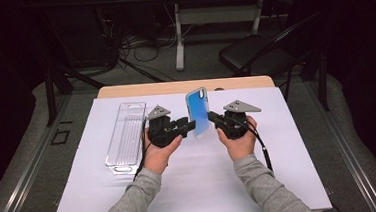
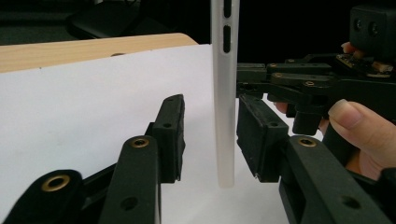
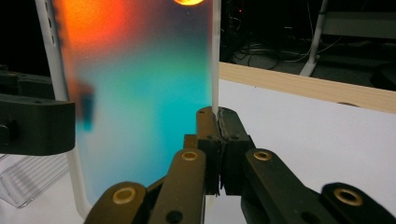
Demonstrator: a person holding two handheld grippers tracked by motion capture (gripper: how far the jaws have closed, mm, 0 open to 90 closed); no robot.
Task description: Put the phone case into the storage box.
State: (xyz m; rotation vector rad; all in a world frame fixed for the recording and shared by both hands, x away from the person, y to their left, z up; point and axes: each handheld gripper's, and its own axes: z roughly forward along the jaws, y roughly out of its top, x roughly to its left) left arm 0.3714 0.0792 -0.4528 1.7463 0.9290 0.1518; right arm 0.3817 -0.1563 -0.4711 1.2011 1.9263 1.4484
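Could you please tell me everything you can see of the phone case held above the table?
The phone case is a translucent shell, blue with a frosted whitish rim and button slots in its edge. It stands upright over the white sheet. The right gripper pinches one side edge; the left gripper straddles the other, its fingers not yet pressing.
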